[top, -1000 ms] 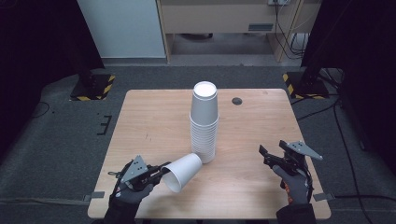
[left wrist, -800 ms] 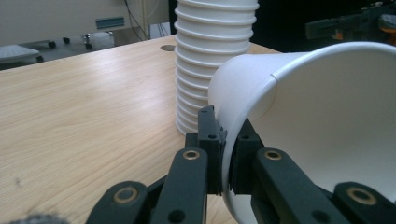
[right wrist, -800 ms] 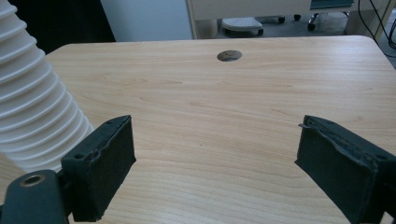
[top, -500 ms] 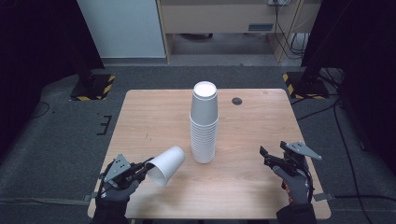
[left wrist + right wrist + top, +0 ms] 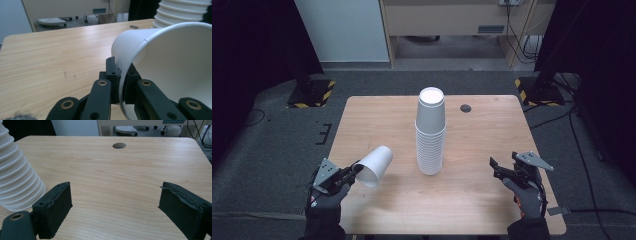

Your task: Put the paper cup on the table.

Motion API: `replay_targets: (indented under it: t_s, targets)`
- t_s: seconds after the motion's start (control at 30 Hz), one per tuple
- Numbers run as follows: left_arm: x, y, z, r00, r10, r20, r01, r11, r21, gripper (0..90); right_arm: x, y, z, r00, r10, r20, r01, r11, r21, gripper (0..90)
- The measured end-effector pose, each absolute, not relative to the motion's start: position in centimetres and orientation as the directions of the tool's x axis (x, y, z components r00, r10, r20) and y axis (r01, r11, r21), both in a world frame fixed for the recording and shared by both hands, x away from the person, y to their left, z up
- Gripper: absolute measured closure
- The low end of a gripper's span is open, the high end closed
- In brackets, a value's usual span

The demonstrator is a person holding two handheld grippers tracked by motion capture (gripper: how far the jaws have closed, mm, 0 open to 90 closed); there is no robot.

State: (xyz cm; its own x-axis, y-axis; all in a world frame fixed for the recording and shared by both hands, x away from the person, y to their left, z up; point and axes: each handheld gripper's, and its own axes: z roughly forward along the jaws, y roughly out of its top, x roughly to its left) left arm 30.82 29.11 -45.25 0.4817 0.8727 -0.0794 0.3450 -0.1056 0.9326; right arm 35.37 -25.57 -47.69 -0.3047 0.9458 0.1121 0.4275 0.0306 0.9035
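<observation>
**Left gripper holds one paper cup by its rim; right gripper waits open**

From the high view I see the wooden table point(image 5: 382, 120) with a tall stack of white cups point(image 5: 431, 132) standing upside down near its middle. A small dark round hole point(image 5: 466, 108) sits in the tabletop to the right of the stack, toward the far edge. At the near left corner my left gripper point(image 5: 351, 172) has a single white cup point(image 5: 374, 165) pinched at the rim. The cup is tilted, lifted off the wood, its base pointing up toward the far right and its mouth toward the gripper. It is well apart from the stack. At the near right, my right gripper point(image 5: 498, 168) hovers over the table, its jaws apart and nothing between them.

In the left gripper view the two black jaws are clamped on the cup's wall point(image 5: 150, 50), one jaw outside and one inside the mouth. The cup's white interior opens toward the camera on the right. Behind it I can see the ribbed rims of the stack at the upper right, and bare tabletop stretches off to the left.

In the right gripper view the jaws stand wide apart over bare wood. The lower rims of the stack show at the left edge, just beside the left jaw, and the dark hole lies farther off, near the far edge.
</observation>
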Motion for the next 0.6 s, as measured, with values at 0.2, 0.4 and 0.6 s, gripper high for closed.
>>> replay_targets:
  t_s: [0.2, 0.4, 0.6]
  targets:
    - [32.2, 30.6, -45.1, 0.41, 0.909, -0.078, 0.391, -0.098, 0.915, 85.1, 35.4, -25.5, -47.9, -0.304, 0.948, 0.092, 0.435, 0.052, 0.899, 10.8]
    - [33.1, 32.0, -44.2, 0.371, 0.926, -0.075, 0.464, -0.115, 0.878, 85.1, 35.4, -25.4, -48.0, -0.302, 0.951, 0.068, 0.442, 0.077, 0.894, 10.7]
    - [34.3, 32.7, -42.8, 0.357, 0.932, -0.064, 0.533, -0.147, 0.833, 85.1, 35.5, -25.3, -48.2, -0.307, 0.95, 0.06, 0.45, 0.089, 0.888, 10.6]
